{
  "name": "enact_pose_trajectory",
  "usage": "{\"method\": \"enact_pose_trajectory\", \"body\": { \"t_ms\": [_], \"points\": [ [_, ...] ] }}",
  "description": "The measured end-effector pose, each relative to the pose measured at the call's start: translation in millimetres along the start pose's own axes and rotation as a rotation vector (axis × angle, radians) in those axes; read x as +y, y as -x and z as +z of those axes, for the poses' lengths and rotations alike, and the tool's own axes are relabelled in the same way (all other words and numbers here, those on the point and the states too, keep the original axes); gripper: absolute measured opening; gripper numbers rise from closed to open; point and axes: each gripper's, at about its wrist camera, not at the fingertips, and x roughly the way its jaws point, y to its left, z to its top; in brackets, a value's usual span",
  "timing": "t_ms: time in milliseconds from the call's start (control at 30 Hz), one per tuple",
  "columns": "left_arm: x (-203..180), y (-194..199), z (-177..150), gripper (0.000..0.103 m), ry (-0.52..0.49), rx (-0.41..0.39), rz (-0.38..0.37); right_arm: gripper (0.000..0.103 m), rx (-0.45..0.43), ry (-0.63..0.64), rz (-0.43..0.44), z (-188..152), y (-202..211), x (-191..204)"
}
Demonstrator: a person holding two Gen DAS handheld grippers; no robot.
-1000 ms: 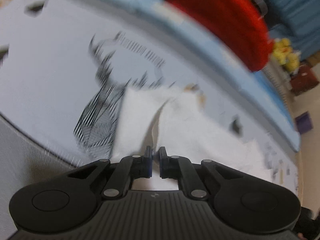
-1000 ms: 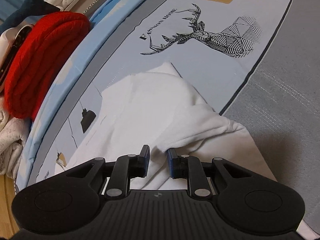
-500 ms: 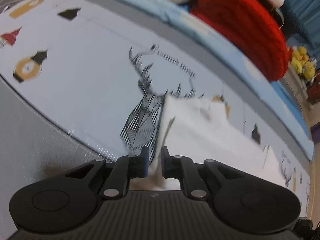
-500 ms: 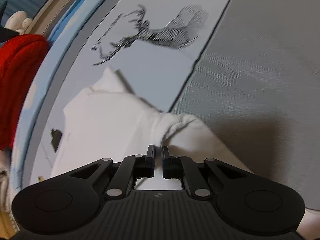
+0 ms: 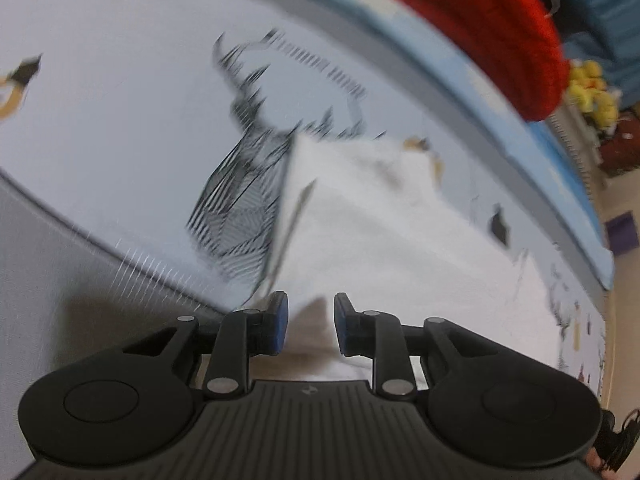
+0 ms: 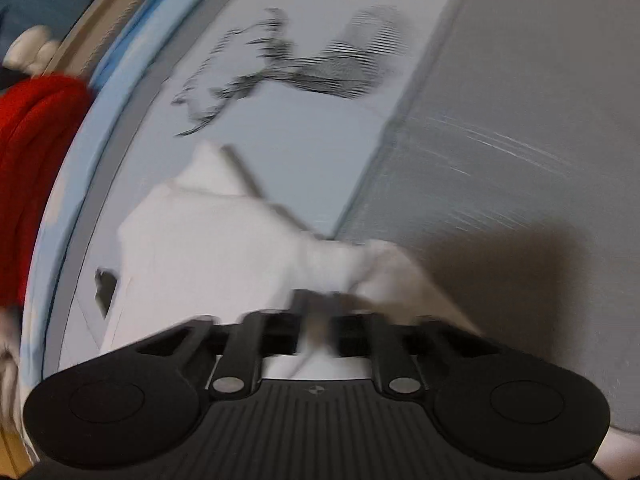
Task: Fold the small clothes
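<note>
Left gripper fingers apart over white shirt, right gripper too blurry to tell, deer sheet under it.

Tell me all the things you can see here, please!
white garment: one, white, lying on the printed sheet
printed sheet: one, pale blue-grey with a black deer print, under the garment
grey cover: one, grey, beside the sheet
red knit item: one, red, at the far edge
yellow plush toys: a few, yellow, beyond the red item
left gripper: one, black with blue pads, open over the garment
right gripper: one, black, blurred, at the garment's bunched edge
</note>
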Motion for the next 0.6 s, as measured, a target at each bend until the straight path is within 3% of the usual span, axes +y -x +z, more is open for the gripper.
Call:
{"method": "enact_pose_trajectory", "body": {
  "t_ms": [67,200,267,333,367,433,533,600],
  "points": [
    [2,1,3,0.027,0.006,0.001,-0.003,0.004,-0.013,0.013,-0.009,2,6,4],
    [0,10,6,0.032,-0.018,-0.067,0.04,0.01,-0.137,0.096,-0.006,4,27,18],
    [2,9,6,0.043,-0.01,-0.064,0.05,0.022,-0.163,0.127,0.004,10,28,22],
    [5,4,6,0.048,0.002,-0.041,0.054,0.033,-0.162,0.154,-0.001,13,27,23],
    [7,0,6,0.048,0.006,-0.026,0.057,0.044,-0.147,0.167,-0.008,15,23,24],
    [8,-5,4,0.048,0.006,-0.005,0.057,0.05,-0.075,0.226,-0.036,20,13,29],
    [6,-9,2,0.042,-0.029,-0.004,0.073,0.05,-0.054,0.258,-0.073,24,4,25],
    [2,-7,2,0.024,-0.071,-0.02,0.088,0.05,-0.053,0.27,-0.072,25,1,23]
  ]
}}
